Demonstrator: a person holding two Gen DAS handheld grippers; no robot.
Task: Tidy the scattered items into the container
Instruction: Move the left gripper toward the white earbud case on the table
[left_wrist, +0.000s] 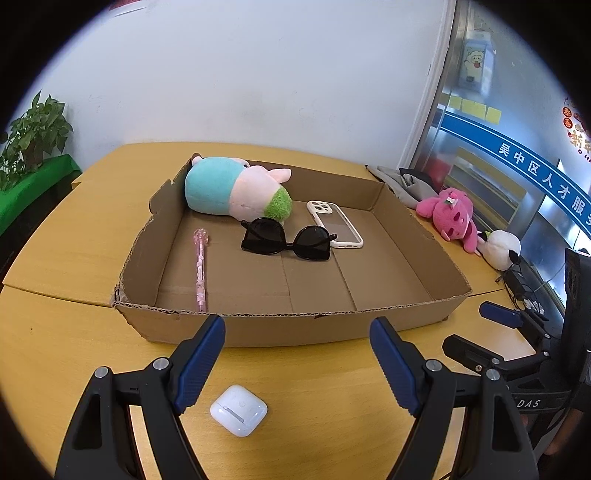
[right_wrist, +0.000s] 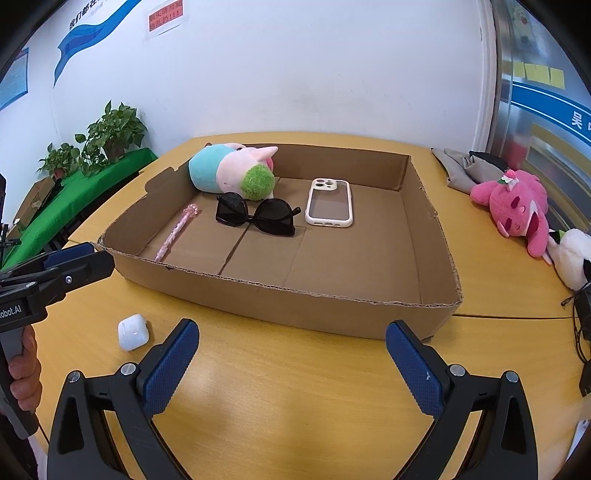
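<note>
White earbud case on the bench, outside the cardboard box, lying below and just inside the spread-open, empty left tool; right tool, likewise open, stands farther off.

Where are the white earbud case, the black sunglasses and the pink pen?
white earbud case (left_wrist: 238, 410), left wrist view, on its top face.
black sunglasses (left_wrist: 263, 236), left wrist view, on the left lens.
pink pen (left_wrist: 200, 271), left wrist view, on mid barrel.
</note>
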